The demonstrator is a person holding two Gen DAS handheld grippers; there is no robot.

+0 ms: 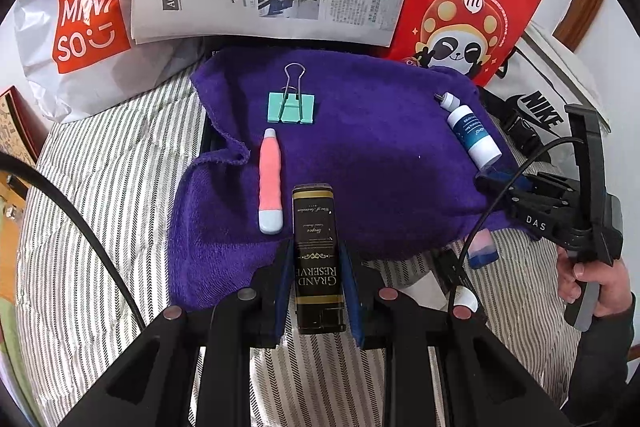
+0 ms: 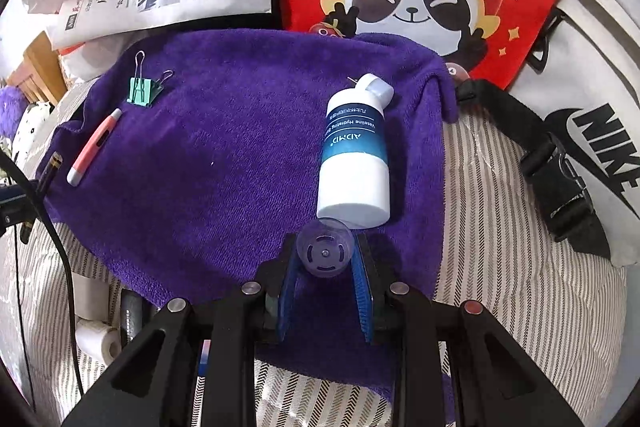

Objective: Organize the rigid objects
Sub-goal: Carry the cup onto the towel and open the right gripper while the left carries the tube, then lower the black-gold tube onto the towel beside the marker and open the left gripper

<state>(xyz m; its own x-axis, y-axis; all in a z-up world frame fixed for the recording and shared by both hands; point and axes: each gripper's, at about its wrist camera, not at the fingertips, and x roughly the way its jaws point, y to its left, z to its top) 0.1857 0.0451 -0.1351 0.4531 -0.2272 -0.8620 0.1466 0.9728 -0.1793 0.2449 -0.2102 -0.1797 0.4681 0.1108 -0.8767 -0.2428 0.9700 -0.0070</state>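
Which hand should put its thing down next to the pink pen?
Probably left. The left gripper holds the black tin right beside the pink pen; the right gripper is near the white bottle.

Purple towel (image 1: 360, 163), perhaps grey-striped bedding (image 1: 120, 227)

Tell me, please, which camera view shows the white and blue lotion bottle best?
The right wrist view. There the lotion bottle lies large and close on the purple towel, just ahead of the right claw, and its label is readable. The left wrist view shows the same bottle small, at the towel's right edge, its label too small to read.
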